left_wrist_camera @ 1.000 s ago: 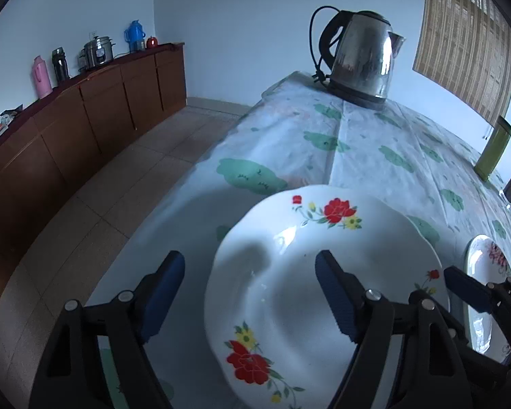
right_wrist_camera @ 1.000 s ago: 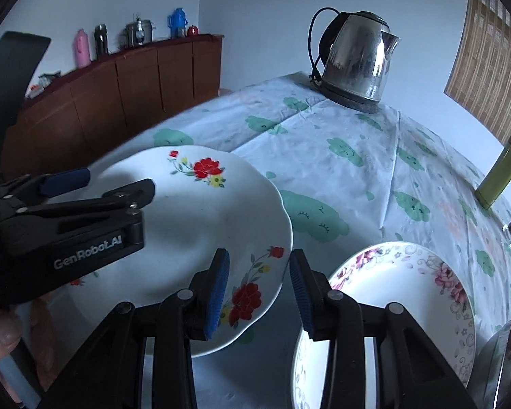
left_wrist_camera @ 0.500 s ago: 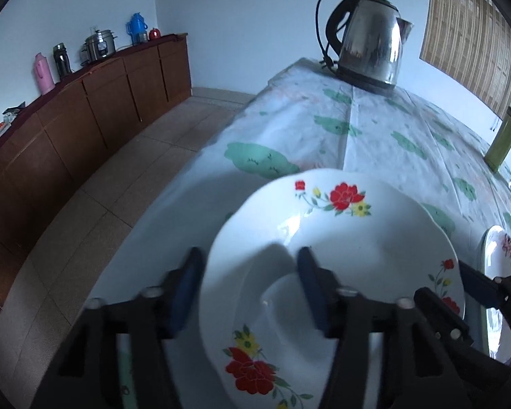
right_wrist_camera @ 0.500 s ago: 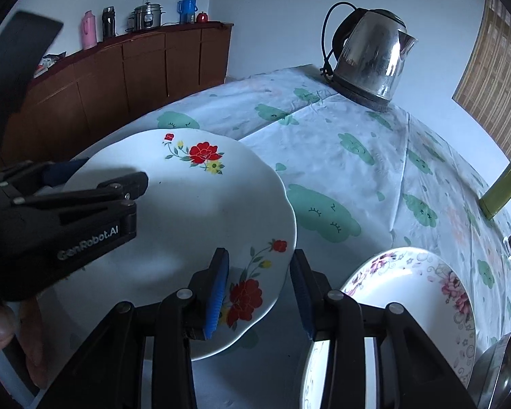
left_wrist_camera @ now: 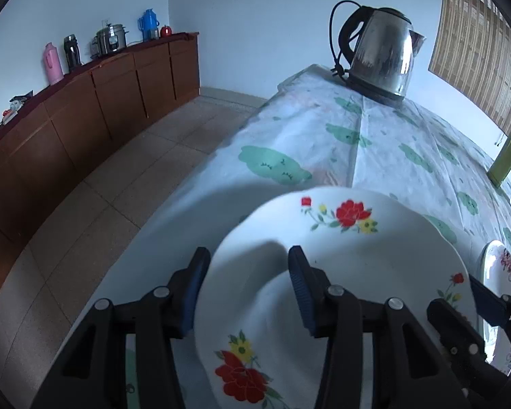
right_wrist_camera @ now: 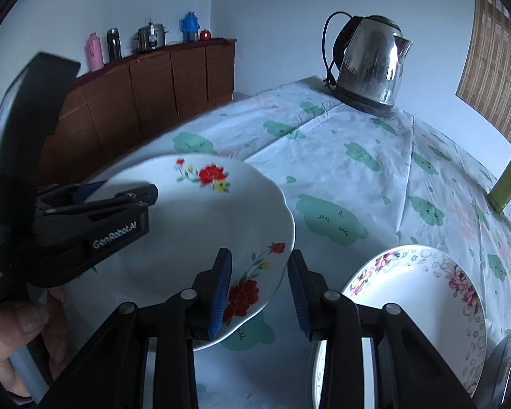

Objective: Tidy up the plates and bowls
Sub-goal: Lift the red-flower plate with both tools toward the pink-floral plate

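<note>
Red-flower plate (left_wrist_camera: pixel 357 272): white with a scalloped rim and red and yellow flowers; it sits near the left edge of the table (left_wrist_camera: pixel 323 129), which wears a cloth with green cloud shapes. In the right wrist view the same plate (right_wrist_camera: pixel 194 225) looks tilted, its near rim raised off the cloth, though the fisheye makes this hard to judge.

Left claw (left_wrist_camera: pixel 245 286): straddles the plate's left rim, one blue pad outside the edge, the other over the plate's inner face. The gap between the pads is moderate; I cannot tell whether they press on the rim. In the right wrist view this claw (right_wrist_camera: pixel 119 194) reaches over the plate from the left.

Right claw (right_wrist_camera: pixel 259 289): narrow but not closed. Its left pad lies over the plate's near right rim by the red flower; its right pad stands clear beside the rim. It holds nothing firmly that I can see.

Pink-flower plate (right_wrist_camera: pixel 415 303): lies flat on the table just to the right of the red-flower plate, apart from it.

Kettle (right_wrist_camera: pixel 371 68): steel, on its base at the far end of the table.

Green container (right_wrist_camera: pixel 509 177): upright near the right edge.

Cabinet (left_wrist_camera: pixel 85 109): brown, along the left wall, with flasks and a pot on top.
</note>
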The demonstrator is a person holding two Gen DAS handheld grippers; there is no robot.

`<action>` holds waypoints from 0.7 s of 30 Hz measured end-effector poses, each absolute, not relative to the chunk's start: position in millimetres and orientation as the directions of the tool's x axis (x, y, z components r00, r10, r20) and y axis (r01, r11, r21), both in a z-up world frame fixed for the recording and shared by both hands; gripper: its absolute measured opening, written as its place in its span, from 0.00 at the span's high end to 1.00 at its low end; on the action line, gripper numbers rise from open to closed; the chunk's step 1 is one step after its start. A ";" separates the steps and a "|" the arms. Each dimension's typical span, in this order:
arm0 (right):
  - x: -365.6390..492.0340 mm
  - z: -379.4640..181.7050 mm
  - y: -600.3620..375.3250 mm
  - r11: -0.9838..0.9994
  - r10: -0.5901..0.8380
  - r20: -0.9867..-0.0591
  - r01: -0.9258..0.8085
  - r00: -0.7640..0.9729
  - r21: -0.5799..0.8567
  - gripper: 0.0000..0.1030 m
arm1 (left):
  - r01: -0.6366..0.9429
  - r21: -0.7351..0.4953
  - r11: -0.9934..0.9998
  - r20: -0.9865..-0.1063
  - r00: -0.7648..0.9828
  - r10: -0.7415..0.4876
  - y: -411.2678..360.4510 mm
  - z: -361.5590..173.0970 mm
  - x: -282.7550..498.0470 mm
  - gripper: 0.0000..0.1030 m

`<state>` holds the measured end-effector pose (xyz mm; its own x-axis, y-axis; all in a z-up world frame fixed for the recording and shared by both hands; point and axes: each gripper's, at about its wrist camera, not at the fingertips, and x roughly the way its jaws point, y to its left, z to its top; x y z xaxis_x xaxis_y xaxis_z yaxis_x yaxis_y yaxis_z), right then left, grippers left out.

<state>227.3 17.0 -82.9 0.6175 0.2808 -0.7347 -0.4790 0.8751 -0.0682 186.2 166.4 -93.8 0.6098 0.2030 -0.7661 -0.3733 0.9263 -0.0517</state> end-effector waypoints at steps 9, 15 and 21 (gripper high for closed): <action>226.8 -82.9 13.0 0.874 0.288 -0.731 -0.482 0.619 -0.064 0.64 | -0.357 -0.006 0.934 -0.746 0.624 0.234 158.8 -91.1 184.5 0.55; 223.0 -77.9 9.6 0.872 0.302 -0.707 -0.485 0.639 -0.065 0.65 | -0.351 -0.021 0.936 -0.739 0.636 0.222 159.3 -89.7 183.7 0.55; 217.0 -69.9 4.5 0.877 0.308 -0.673 -0.476 0.672 -0.073 0.65 | -0.330 -0.036 0.943 -0.701 0.681 0.212 154.0 -80.6 178.2 0.55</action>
<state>217.0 4.5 -69.9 0.6720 0.3081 -0.6734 -0.4755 0.8766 -0.0735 178.2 154.0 -80.6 0.6808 0.2120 -0.7011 -0.3305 0.9431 -0.0358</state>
